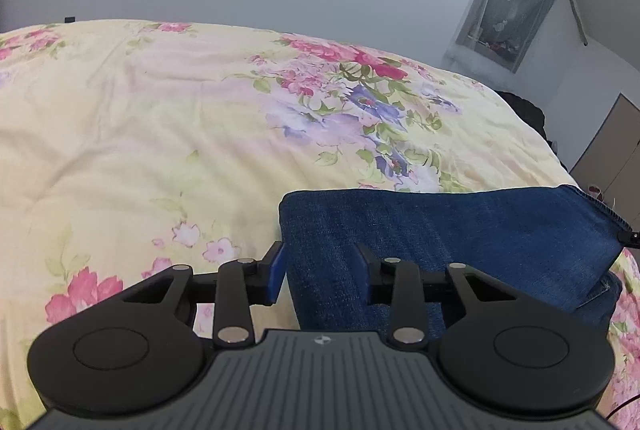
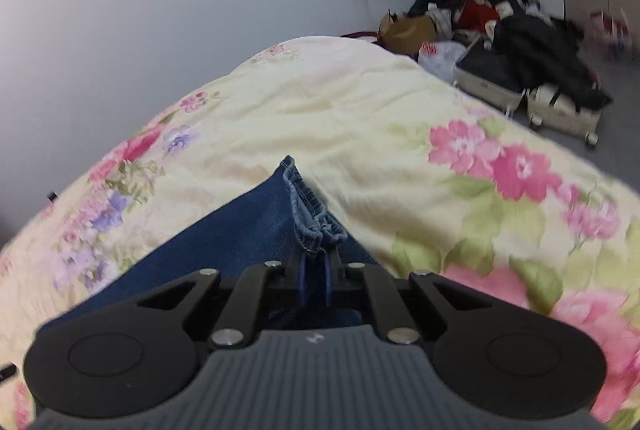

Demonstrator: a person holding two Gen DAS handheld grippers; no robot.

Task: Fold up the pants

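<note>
Blue denim pants [image 1: 440, 230] lie folded on the floral bedspread [image 1: 140, 130]. My left gripper [image 1: 320, 266] is open, its jaws wide apart around the folded left edge of the pants; the left blue pad [image 1: 277, 270] is just off the fabric. In the right wrist view the pants [image 2: 224, 230] stretch away to the left, and my right gripper [image 2: 315, 262] is shut on their gathered waistband edge [image 2: 312, 214]. A small black part at the right end of the pants [image 1: 628, 236] may be the right gripper's tip.
The bedspread also fills the right wrist view [image 2: 380, 118]. Past the bed's far side, suitcases and a pile of dark clothes [image 2: 520, 62] lie on the floor. A curtained window [image 1: 512, 2] is in the wall. A wardrobe door [image 1: 616, 150] stands at the right.
</note>
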